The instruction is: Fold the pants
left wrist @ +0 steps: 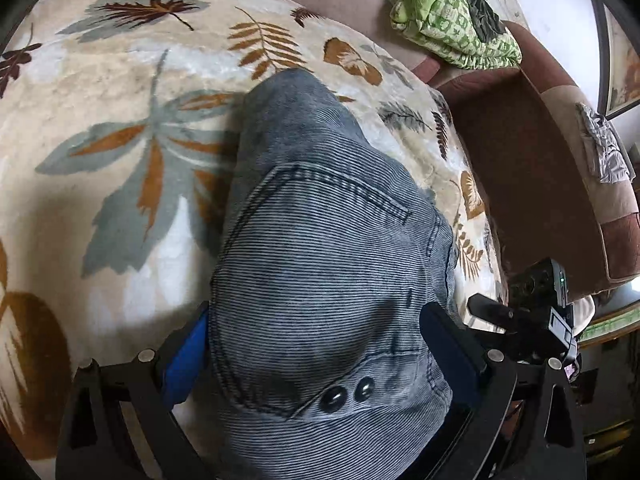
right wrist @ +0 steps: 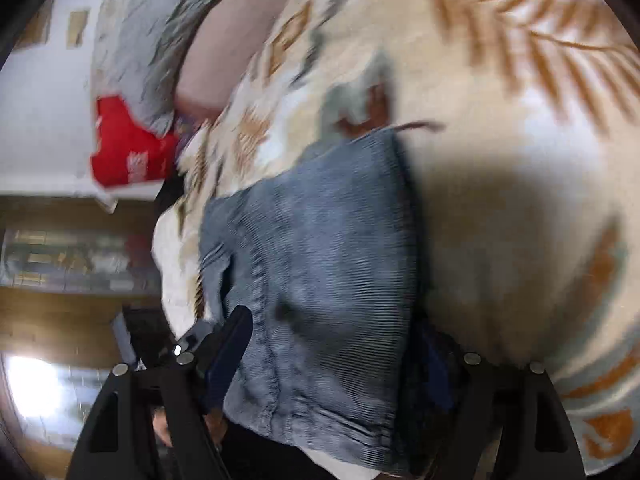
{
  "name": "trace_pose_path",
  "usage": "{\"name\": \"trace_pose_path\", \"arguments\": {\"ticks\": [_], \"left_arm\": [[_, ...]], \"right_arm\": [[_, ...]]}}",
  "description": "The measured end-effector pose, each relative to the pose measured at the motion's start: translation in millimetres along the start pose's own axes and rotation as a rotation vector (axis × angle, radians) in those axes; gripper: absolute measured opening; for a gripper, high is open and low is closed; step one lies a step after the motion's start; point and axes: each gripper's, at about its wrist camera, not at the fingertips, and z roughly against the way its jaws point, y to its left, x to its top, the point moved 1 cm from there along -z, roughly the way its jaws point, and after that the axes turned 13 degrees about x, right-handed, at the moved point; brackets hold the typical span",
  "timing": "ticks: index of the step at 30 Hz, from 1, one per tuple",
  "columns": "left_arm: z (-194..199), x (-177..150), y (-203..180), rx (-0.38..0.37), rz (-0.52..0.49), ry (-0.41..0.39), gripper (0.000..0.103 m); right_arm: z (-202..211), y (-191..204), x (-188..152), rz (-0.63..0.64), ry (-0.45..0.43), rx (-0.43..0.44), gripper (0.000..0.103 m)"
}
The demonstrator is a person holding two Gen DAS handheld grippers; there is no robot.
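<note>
Pants [left wrist: 320, 248] of grey-blue corduroy lie on a leaf-patterned blanket [left wrist: 120, 128], stretching away from both cameras, with a back pocket and two dark buttons [left wrist: 348, 394] showing near the waist in the left wrist view. The left gripper [left wrist: 316, 356] has the bunched waist end between its two fingers, which stand wide on either side of the cloth with the blue pads touching it, so it appears to be holding the fabric. The right gripper [right wrist: 332, 364] likewise stands wide with a thick fold of the pants [right wrist: 320, 248] filling the gap between its fingers; the view is blurred, so a firm grip cannot be confirmed. Beyond the blanket, a green patterned cloth [left wrist: 448, 20] rests on a brown sofa [left wrist: 532, 152]. A red item [right wrist: 128, 148] shows at the left of the right wrist view.
</note>
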Motion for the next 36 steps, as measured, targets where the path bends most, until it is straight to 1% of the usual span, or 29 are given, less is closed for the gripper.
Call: {"name": "trace_pose_path", "arguments": {"ticks": [1,3,4,5,6,7,9,11,12,13,15,16,19,21,23,25,27,28,30,31,32,33,34,35,36], "left_arm": [[0.0,0.3,-0.7,0.004,0.0,0.001,0.098],[0.3,1.0,0.1,-0.015,0.01,0.001,0.098],[0.3,1.9,0.7,-0.025,0.015,-0.001,0.089],[0.1,2.3,1.3,-0.011,0.008,-0.003,0.082],[0.2,2.6,3.2,0.019,0.0,-0.004,0.066],[-0.7,3.1,4.8,0.048,-0.007,-0.002,0.057],[-1.7,3.4,8.9,0.054,-0.005,0.0,0.053],[-2.4,2.4,3.8,0.093,-0.033,-0.004,0.045],[-0.7,1.5,-0.1,0.109,-0.051,-0.014,0.039],[2.4,0.1,-4.0,0.128,-0.076,-0.031,0.033],[9.5,-3.0,-11.3,0.158,-0.117,-0.067,0.027],[15.1,-4.9,-14.4,0.16,-0.13,-0.09,0.025],[36.8,-7.5,-24.6,0.15,-0.171,-0.163,0.023],[57.4,-6.7,-33.1,0.163,-0.208,-0.227,0.023],[83.6,-0.2,-36.8,0.159,-0.227,-0.302,0.023],[104.5,12.3,-31.3,0.162,-0.213,-0.363,0.024],[113.6,24.2,-23.0,0.156,-0.19,-0.401,0.024],[114.3,33.9,-13.0,0.147,-0.155,-0.417,0.025],[107.4,48.9,0.1,0.141,-0.114,-0.42,0.025],[97.1,60.9,10.4,0.141,-0.099,-0.427,0.026],[87.9,68.8,17.4,0.142,-0.091,-0.424,0.026],[73.9,78.3,25.1,0.145,-0.084,-0.404,0.028],[60.3,85.3,32.7,0.16,-0.068,-0.377,0.032],[44.7,90.5,42.4,0.186,-0.04,-0.347,0.036],[31.3,91.1,49.7,0.215,-0.014,-0.315,0.048]], "right_arm": [[-3.5,3.0,-0.9,0.013,0.006,0.004,0.079],[-11.5,6.8,-2.9,0.034,0.029,0.023,0.075],[-13.7,6.1,-3.0,0.043,0.028,0.005,0.07],[-14.6,4.3,-2.3,0.045,0.026,-0.014,0.064],[-14.1,0.3,-0.7,0.032,0.021,-0.022,0.06],[-12.2,-6.4,1.6,0.0,0.008,-0.014,0.054],[-12.9,-8.1,1.1,0.011,0.011,-0.024,0.048],[-19.5,1.7,-3.5,0.081,0.033,-0.088,0.038],[-21.8,9.5,-5.4,0.116,0.038,-0.117,0.035],[-22.1,13.9,-5.9,0.131,0.038,-0.123,0.029],[-23.3,27.8,-8.2,0.186,0.03,-0.14,0.026],[-23.8,34.7,-9.6,0.206,0.025,-0.145,0.025],[-17.6,55.1,-15.6,0.262,0.005,-0.132,0.024],[-14.7,71.9,-18.2,0.304,-0.003,-0.121,0.024],[-15.3,95.5,-16.6,0.355,-0.006,-0.108,0.024],[-18.4,120.8,-6.0,0.414,-0.015,-0.09,0.024],[-26.7,144.4,12.3,0.469,-0.022,-0.078,0.023],[-32.7,153.4,21.1,0.499,-0.022,-0.073,0.023],[-49.2,163.6,37.8,0.538,-0.009,-0.073,0.024],[-53.6,164.8,41.4,0.558,-0.008,-0.076,0.024],[-61.5,163.8,47.7,0.582,-0.004,-0.085,0.024],[-76.4,155.8,57.4,0.588,0.005,-0.117,0.024],[-89.1,147.1,63.5,0.58,0.012,-0.146,0.024],[-100.5,134.7,69.2,0.561,0.029,-0.171,0.028],[-113.5,115.1,75.9,0.513,0.061,-0.199,0.029]]}}
